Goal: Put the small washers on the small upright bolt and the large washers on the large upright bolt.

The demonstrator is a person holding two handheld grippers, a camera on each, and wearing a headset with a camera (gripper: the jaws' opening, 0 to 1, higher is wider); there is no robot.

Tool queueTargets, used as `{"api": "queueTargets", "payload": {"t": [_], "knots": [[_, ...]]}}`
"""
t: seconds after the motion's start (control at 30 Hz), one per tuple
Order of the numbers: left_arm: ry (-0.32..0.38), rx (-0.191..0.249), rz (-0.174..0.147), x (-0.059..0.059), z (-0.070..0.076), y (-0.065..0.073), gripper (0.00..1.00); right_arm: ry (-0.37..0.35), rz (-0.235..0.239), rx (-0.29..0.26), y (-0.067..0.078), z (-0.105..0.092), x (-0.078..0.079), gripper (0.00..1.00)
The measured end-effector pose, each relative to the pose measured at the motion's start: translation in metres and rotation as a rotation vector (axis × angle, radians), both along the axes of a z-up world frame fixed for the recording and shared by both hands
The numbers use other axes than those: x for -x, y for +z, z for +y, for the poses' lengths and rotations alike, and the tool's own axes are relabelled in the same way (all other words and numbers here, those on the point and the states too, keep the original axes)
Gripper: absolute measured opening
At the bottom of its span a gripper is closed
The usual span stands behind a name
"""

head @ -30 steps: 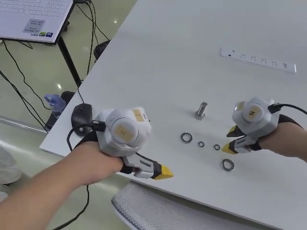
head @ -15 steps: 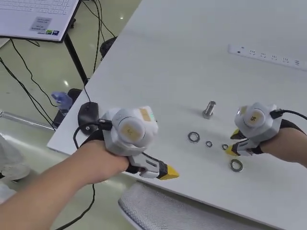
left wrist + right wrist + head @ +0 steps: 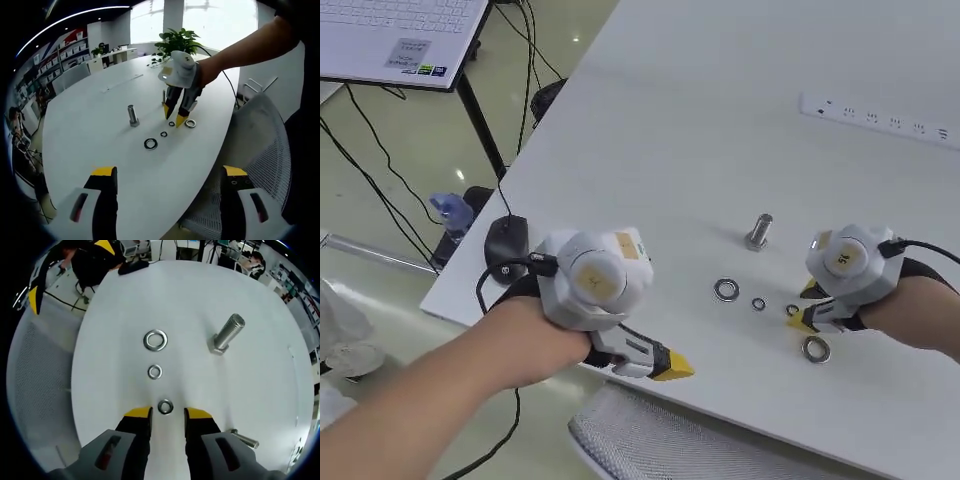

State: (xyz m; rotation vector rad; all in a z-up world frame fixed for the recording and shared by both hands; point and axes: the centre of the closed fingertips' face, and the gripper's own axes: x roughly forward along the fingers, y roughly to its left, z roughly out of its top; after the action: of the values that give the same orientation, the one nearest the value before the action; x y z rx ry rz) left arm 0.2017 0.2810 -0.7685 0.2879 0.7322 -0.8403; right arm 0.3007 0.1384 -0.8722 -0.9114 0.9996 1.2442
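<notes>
Where the white table (image 3: pixel 650 150) reaches its near edge, the left gripper (image 3: pixel 169 171) hovers with one jaw over the tabletop and the other over a grey mesh chair (image 3: pixel 640 440). Its own view shows the yellow-tipped jaws spread wide with nothing between them.

Further right, the first large washer (image 3: pixel 726 290) lies flat, with the first small washer (image 3: pixel 758 303) just beside it. Behind those two the large bolt (image 3: pixel 758 232) stands upright on its head, threads up and bare.

Next is the second small washer (image 3: pixel 792 310), right at the tips of the right gripper (image 3: pixel 168 415). In the head view the tips appear to straddle it. The right gripper view is clearer: the jaws stand a narrow gap apart, and the washer lies flat on the table at the mouth of that gap, not clamped.

The second large washer (image 3: pixel 816 349) lies just beside those tips, toward the table's near edge. The left gripper view looks across from the other side and shows the small bolt (image 3: pixel 163 96) standing upright just behind the right gripper. In the right gripper view it appears low beside the right-hand jaw. A white power strip (image 3: pixel 880 120) lies well back on the far side of the table.
</notes>
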Motion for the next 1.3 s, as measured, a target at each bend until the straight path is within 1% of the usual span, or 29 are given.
{"api": "queueTargets", "payload": {"t": [0.1, 0.2, 0.33, 0.37, 0.4, 0.47, 0.53, 0.67, 0.77, 0.83, 0.87, 0.9, 0.97, 1.07, 1.1, 1.23, 1.3], "knots": [[0.004, 0.012, -0.004, 0.001, 0.0, 0.002, 0.85, 0.011, -0.004, 0.008, 0.0, 0.002, 0.002, 0.23], [0.002, 0.027, -0.002, 0.003, -0.002, 0.003, 0.85, 0.002, 0.0, 0.017, 0.001, 0.003, 0.001, 0.22], [0.002, 0.027, -0.004, 0.004, -0.001, 0.003, 0.85, -0.002, -0.002, 0.036, 0.001, 0.003, 0.002, 0.2], [0.004, 0.028, -0.004, 0.004, -0.001, 0.003, 0.84, 0.016, -0.01, 0.047, 0.001, 0.003, 0.003, 0.19], [0.006, 0.03, -0.003, 0.005, -0.001, 0.003, 0.84, 0.066, -0.025, 0.063, 0.001, 0.003, 0.003, 0.15], [0.008, 0.03, -0.002, 0.005, 0.0, 0.002, 0.84, 0.048, -0.022, 0.067, 0.001, 0.004, 0.005, 0.15], [0.008, 0.025, -0.002, 0.006, 0.001, 0.001, 0.83, 0.052, -0.021, 0.083, 0.0, 0.004, 0.002, 0.15], [0.013, 0.026, -0.001, 0.007, 0.003, 0.001, 0.82, 0.023, 0.001, 0.116, -0.005, 0.003, -0.002, 0.14], [0.014, 0.022, 0.0, 0.007, 0.003, 0.001, 0.82, 0.026, 0.004, 0.138, -0.005, 0.003, -0.002, 0.13], [0.024, 0.029, -0.005, 0.006, 0.003, 0.002, 0.83, 0.022, 0.01, 0.128, -0.004, 0.001, -0.002, 0.12], [0.024, 0.031, -0.005, 0.006, 0.003, 0.003, 0.83, 0.005, 0.019, 0.114, -0.004, 0.002, -0.002, 0.12], [0.022, 0.03, -0.005, 0.006, 0.003, 0.003, 0.82, -0.014, 0.031, 0.098, -0.003, 0.002, -0.001, 0.12], [0.015, 0.022, -0.003, 0.006, 0.003, 0.003, 0.82, -0.014, 0.034, 0.088, -0.002, 0.001, 0.0, 0.12], [0.015, 0.023, 0.002, 0.007, 0.003, 0.002, 0.81, -0.021, 0.033, 0.084, -0.002, 0.0, 0.0, 0.12], [0.015, 0.024, 0.001, 0.007, 0.003, 0.002, 0.81, -0.028, 0.039, 0.083, -0.001, 0.0, 0.001, 0.12], [0.014, 0.025, -0.002, 0.005, 0.001, 0.003, 0.81, -0.035, 0.036, 0.083, 0.001, -0.005, 0.001, 0.12], [0.013, 0.032, -0.001, 0.005, 0.0, 0.003, 0.82, -0.034, 0.034, 0.087, 0.004, -0.008, 0.001, 0.12]]}}
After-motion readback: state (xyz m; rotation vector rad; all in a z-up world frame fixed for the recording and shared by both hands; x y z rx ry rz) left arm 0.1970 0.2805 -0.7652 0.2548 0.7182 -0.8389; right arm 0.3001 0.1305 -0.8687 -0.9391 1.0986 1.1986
